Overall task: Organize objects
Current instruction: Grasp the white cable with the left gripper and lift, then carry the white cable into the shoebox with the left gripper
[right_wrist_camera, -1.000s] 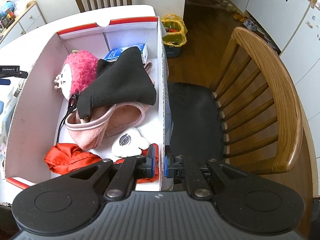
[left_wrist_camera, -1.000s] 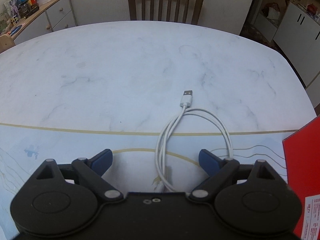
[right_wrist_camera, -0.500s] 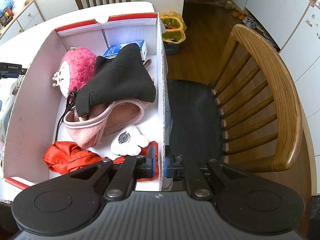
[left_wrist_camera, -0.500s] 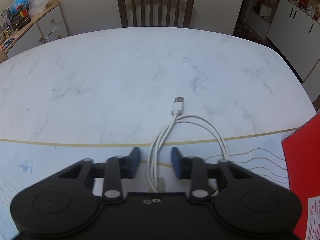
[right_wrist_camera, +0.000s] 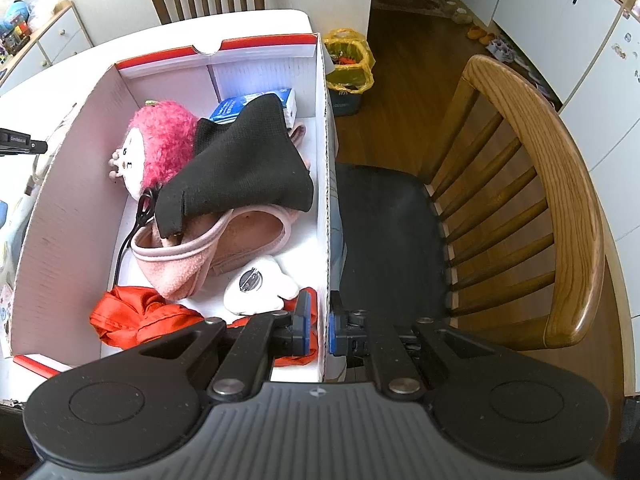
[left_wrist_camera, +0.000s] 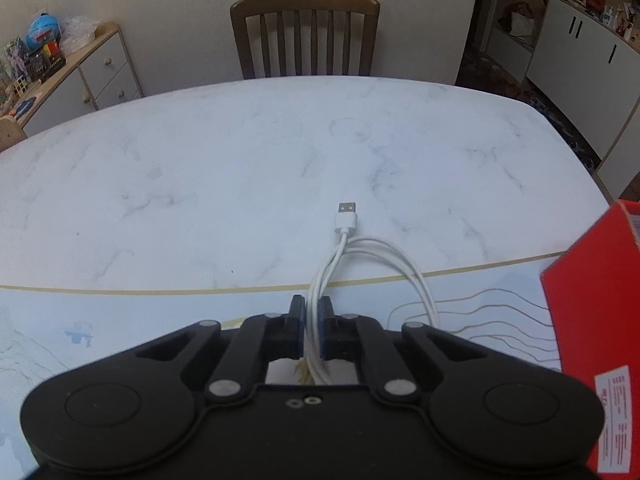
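Observation:
A coiled white USB cable (left_wrist_camera: 362,256) lies on the marble table (left_wrist_camera: 240,168), plug pointing away. My left gripper (left_wrist_camera: 312,322) is shut on the cable's near strands. In the right wrist view my right gripper (right_wrist_camera: 319,322) is shut on the right wall of the red and white cardboard box (right_wrist_camera: 324,184). The box holds a pink plush doll (right_wrist_camera: 160,144), a black cloth (right_wrist_camera: 248,168), a pink fleece (right_wrist_camera: 200,252), a white badge piece (right_wrist_camera: 256,286), red fabric (right_wrist_camera: 140,316) and a blue packet (right_wrist_camera: 248,104).
The box's red outer side (left_wrist_camera: 592,320) stands at the right of the left wrist view. A wooden chair (left_wrist_camera: 304,32) is at the table's far side. Another wooden chair with a black seat (right_wrist_camera: 480,216) stands right of the box. A yellow bag (right_wrist_camera: 348,60) sits on the floor.
My left gripper's jaws closed from wide open onto the white cable. The right gripper kept its hold on the box wall, and the view shifted only slightly.

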A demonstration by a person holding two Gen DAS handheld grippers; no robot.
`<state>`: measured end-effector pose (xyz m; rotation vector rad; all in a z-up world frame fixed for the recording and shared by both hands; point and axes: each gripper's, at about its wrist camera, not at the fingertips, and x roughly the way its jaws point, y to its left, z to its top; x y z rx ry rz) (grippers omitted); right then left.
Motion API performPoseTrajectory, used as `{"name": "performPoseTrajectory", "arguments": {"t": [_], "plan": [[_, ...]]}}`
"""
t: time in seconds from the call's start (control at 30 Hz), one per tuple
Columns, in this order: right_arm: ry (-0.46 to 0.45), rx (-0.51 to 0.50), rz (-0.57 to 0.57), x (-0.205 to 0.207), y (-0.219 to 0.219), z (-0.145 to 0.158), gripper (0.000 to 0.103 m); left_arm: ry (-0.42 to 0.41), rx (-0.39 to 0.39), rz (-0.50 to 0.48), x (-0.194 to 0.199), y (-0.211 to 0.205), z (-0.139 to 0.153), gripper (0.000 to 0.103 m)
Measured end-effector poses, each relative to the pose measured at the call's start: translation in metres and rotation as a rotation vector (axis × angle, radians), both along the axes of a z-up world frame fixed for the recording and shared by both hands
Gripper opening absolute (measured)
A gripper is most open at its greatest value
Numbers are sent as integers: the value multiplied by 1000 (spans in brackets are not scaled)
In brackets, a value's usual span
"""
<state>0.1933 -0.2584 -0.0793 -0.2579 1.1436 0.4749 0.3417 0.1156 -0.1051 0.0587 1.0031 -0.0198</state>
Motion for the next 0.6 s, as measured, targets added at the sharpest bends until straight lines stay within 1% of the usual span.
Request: {"name": "performPoseTrajectory", "arguments": {"t": [0.1, 0.43, 0.6], "plan": [[-3, 3, 4, -1, -1, 1, 8, -14, 12, -22, -9, -3, 12, 3], [-11, 21, 30, -2, -5, 2, 8, -60, -6, -70, -50, -10, 51, 3], [-14, 31, 47, -2, -6, 2, 8, -87, -44, -75, -72, -13, 70, 3]]}}
